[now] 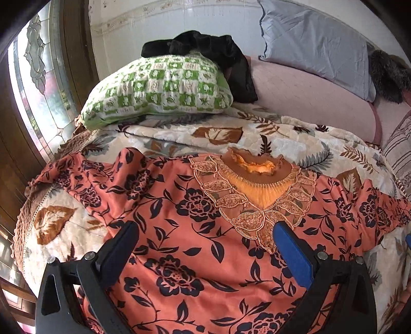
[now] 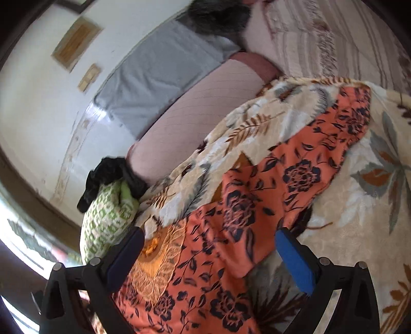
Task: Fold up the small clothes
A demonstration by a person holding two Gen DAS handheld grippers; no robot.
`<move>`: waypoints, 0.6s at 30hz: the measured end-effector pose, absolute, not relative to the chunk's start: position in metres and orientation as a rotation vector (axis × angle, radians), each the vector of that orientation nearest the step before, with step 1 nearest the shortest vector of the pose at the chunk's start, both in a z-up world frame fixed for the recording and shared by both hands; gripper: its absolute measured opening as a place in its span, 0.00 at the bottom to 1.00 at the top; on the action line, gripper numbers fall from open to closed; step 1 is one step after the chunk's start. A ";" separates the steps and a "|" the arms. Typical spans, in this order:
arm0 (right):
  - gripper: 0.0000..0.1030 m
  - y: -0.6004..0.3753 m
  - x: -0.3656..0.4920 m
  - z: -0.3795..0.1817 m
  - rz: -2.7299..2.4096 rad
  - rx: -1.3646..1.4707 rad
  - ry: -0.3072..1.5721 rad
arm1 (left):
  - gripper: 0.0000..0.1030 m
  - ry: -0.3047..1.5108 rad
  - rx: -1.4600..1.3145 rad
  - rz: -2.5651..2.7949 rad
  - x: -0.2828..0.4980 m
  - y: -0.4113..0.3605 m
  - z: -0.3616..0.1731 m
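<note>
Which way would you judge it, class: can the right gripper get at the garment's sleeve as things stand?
Probably yes. The right gripper is open, holds nothing, and hangs over the orange floral garment. The sleeve lies spread on the leaf-print blanket ahead of it, with nothing lying across it.

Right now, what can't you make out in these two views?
- Top hem: cut off by the bottom edge and left gripper, left wrist view.
- Top's left sleeve: out of frame in the right wrist view, which is motion-blurred.
- Dark furry thing: cut by the top edge, right wrist view; unidentifiable.
- Black cloth on the green pillow: bunched, type unclear.
- Right gripper: contact with the top unclear.
</note>
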State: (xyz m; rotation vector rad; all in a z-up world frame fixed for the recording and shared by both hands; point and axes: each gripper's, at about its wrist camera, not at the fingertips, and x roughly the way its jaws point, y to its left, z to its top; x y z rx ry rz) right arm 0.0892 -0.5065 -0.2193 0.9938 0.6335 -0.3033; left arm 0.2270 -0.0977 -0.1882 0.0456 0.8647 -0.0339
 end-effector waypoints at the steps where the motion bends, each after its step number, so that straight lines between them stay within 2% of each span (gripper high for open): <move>1: 0.97 -0.535 0.080 -0.237 -0.346 1.100 0.594 | 1.00 0.862 0.050 -0.027 0.234 -0.104 -0.199; 3: 0.85 -0.583 0.061 -0.271 -0.391 1.312 0.503 | 1.00 0.831 0.070 -0.012 0.239 -0.109 -0.216; 5: 0.77 -0.623 0.047 -0.300 -0.446 1.470 0.446 | 1.00 0.805 0.092 -0.019 0.240 -0.109 -0.227; 8: 0.68 -0.670 0.042 -0.313 -0.504 1.495 0.366 | 1.00 0.812 0.147 -0.028 0.246 -0.104 -0.245; 12: 0.65 -0.712 0.050 -0.319 -0.569 1.465 0.340 | 1.00 0.842 0.107 -0.023 0.260 -0.092 -0.254; 16: 0.62 -0.739 0.061 -0.332 -0.693 1.429 0.392 | 1.00 0.851 0.065 -0.029 0.271 -0.090 -0.258; 18: 0.56 -0.747 0.066 -0.336 -0.719 1.407 0.421 | 1.00 0.841 0.074 -0.027 0.273 -0.093 -0.260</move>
